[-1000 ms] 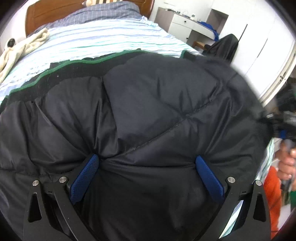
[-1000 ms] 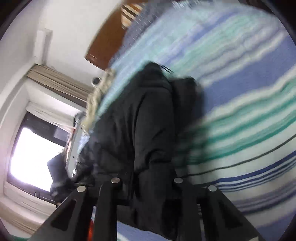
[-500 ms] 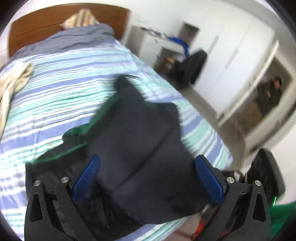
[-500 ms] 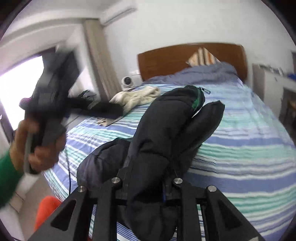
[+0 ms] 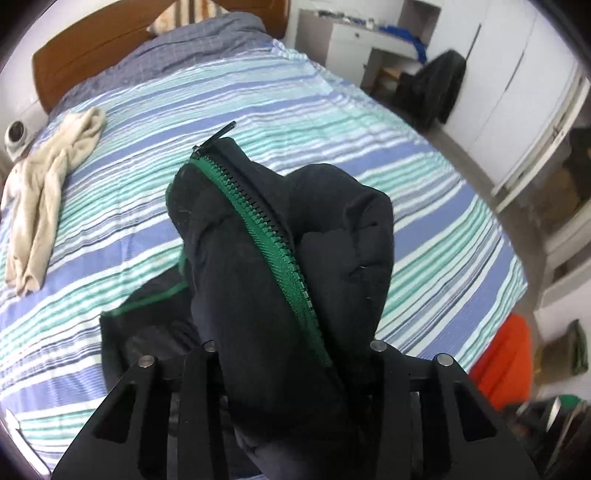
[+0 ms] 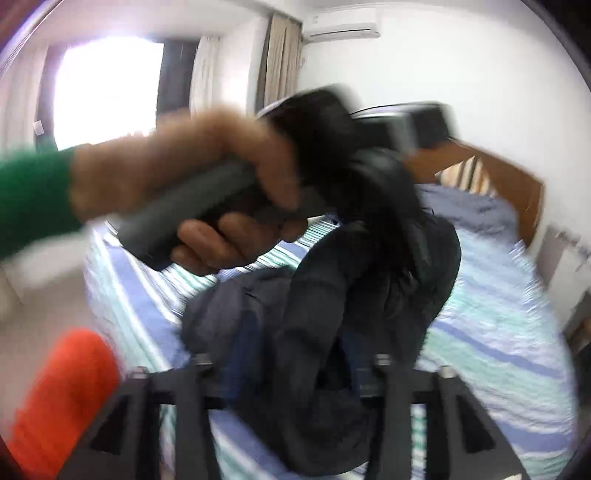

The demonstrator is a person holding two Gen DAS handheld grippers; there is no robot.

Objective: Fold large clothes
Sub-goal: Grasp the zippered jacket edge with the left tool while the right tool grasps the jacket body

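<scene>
Both tongs pinch the black puffer jacket (image 5: 280, 280), lifted above the striped bed (image 5: 424, 206): the left tongs (image 5: 291, 354) beside its green zipper (image 5: 273, 251), the right tongs (image 6: 291, 365) on bunched padding. Likely bulky, soft, slippery; grip seams.

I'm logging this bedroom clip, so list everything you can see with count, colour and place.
jacket: one, black with green zip, bunched, lifted over the bed
bed: one, blue, teal and white striped sheet, brown headboard
towel: one, cream, on the bed's left side
quilt: one, grey-blue, by the headboard
desk: one, white, beyond the bed
air conditioner: one, white, high on the wall
left tongs: black, shut on the jacket
right tongs: black, shut on the jacket
left hand: one, green sleeve, gripping the left tongs' handle
</scene>
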